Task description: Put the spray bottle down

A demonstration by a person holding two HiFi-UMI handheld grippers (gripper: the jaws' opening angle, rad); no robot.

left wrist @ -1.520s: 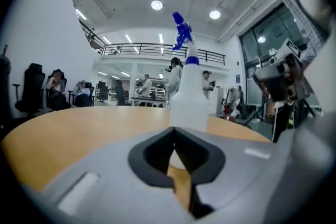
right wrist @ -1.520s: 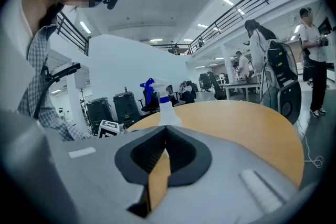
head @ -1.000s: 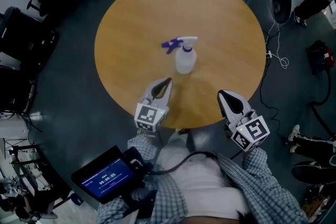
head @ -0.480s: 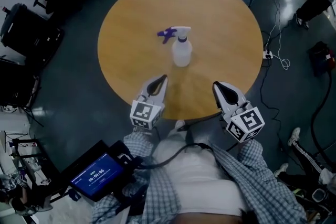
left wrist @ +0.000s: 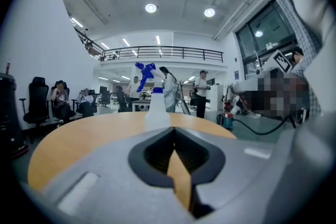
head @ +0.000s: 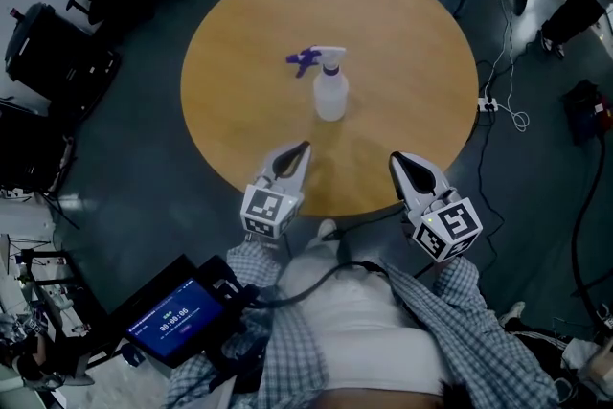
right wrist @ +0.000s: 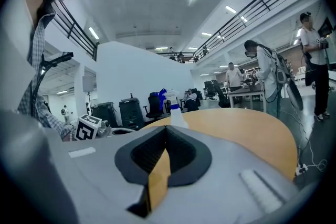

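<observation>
- The bottle [head: 330,96] has a cloudy, whitish body that looks round from above, narrowing to a short neck with a blue collar.
- On top sits a white spray head with purple parts at its front. From the head view it is hard to tell which purple piece is the nozzle and which the trigger.
- The bottle stands upright about in the middle of the round wooden table [head: 412,24], well clear of every edge, with nothing touching it.
- Its long axis runs straight up from the tabletop. The spray head points sideways toward the table's left edge, as the head view shows it.
- In the left gripper view the bottle [left wrist: 156,107] rises just above the jaw tips, its head again turned left.
- In the right gripper view the bottle [right wrist: 175,114] is small and left of centre.
- The left gripper [head: 304,148] hangs over the table's near edge with its jaws together, gripping nothing.
- The right gripper [head: 397,160] hangs over the same near edge, further right, with its jaws likewise closed on nothing.
- Both grippers point toward the bottle but stay well apart from it.
</observation>
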